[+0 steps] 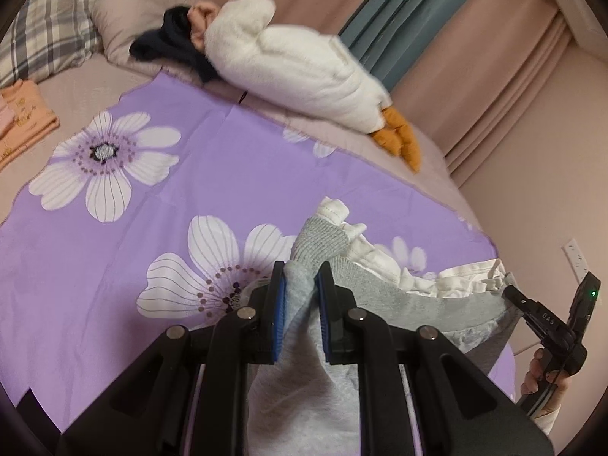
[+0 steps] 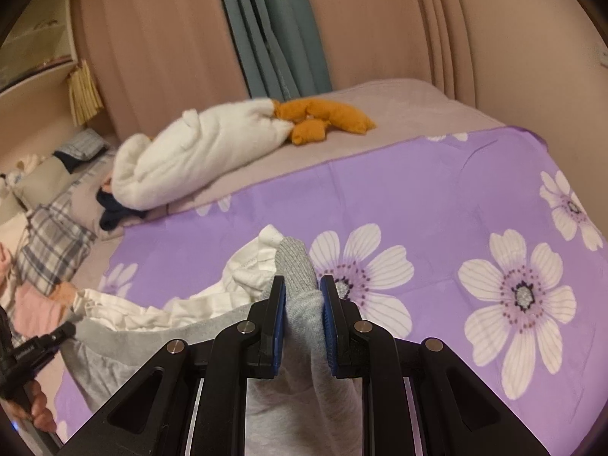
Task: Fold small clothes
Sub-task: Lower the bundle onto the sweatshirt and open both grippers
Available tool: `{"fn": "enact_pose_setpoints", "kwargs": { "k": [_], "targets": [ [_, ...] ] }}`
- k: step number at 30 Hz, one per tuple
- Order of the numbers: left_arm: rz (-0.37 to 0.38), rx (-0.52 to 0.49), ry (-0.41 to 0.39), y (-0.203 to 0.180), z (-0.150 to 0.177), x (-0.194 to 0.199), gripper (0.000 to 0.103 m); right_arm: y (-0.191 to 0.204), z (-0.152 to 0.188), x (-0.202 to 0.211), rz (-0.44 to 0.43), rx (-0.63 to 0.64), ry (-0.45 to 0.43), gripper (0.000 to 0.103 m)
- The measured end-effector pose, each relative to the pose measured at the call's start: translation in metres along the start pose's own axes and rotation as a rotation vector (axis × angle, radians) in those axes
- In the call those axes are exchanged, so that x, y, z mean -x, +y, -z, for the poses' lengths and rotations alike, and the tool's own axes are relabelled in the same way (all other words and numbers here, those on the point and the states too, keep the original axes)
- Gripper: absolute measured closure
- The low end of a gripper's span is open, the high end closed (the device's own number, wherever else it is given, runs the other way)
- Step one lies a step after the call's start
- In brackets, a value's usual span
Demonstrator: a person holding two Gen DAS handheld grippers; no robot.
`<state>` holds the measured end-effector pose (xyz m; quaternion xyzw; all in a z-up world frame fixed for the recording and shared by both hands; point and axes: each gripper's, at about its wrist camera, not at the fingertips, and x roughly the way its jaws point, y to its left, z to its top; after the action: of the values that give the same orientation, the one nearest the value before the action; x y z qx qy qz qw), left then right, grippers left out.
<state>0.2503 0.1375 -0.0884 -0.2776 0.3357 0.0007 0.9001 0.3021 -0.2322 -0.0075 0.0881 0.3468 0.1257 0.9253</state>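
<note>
A small grey garment with white lining and ribbed cuffs [image 1: 323, 243] is held up between both grippers over the purple flowered sheet [image 1: 114, 250]. My left gripper [image 1: 301, 277] is shut on one end of the grey garment near a ribbed cuff. My right gripper [image 2: 302, 292] is shut on the other end [image 2: 300, 304], near its ribbed cuff [image 2: 296, 262]. The grey and white cloth sags between them [image 2: 152, 315]. The right gripper also shows at the right edge of the left wrist view [image 1: 511, 290]. The left gripper also shows at the left edge of the right wrist view [image 2: 68, 328].
A white goose plush with orange feet [image 1: 304, 72] lies at the far side of the bed. Folded orange clothes [image 1: 26, 114] sit at the left. Plaid pillows [image 1: 41, 26] lie at the head. Curtains [image 2: 273, 26] hang behind the bed.
</note>
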Motion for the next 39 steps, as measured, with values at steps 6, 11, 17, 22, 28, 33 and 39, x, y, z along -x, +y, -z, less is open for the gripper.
{"fn": "enact_pose_setpoints", "kwargs": {
  "k": [6,11,17,22,28,33,39],
  "targets": [
    [-0.052,0.001,0.076,0.014,-0.001,-0.047,0.088,-0.003,-0.001,-0.045,0.047,0.006,0.070,0.084],
    [-0.115,-0.022,0.129,0.019,0.005,-0.080,0.088,-0.012,0.006,-0.081,0.099,-0.009,0.144,0.084],
    [-0.177,-0.036,0.184,0.030,0.014,-0.105,0.087,-0.029,0.022,-0.113,0.161,-0.040,0.220,0.084],
    [-0.209,-0.031,0.213,0.042,0.020,-0.116,0.085,-0.036,0.037,-0.132,0.206,-0.033,0.269,0.084],
    [-0.228,-0.027,0.224,0.046,0.023,-0.122,0.079,-0.035,0.045,-0.138,0.248,0.001,0.269,0.084],
    [-0.251,-0.026,0.228,0.045,0.023,-0.121,0.071,-0.035,0.045,-0.139,0.251,-0.004,0.274,0.084],
    [-0.242,-0.025,0.230,0.035,0.024,-0.093,0.048,-0.030,0.041,-0.123,0.266,0.022,0.265,0.055]
  ]
}}
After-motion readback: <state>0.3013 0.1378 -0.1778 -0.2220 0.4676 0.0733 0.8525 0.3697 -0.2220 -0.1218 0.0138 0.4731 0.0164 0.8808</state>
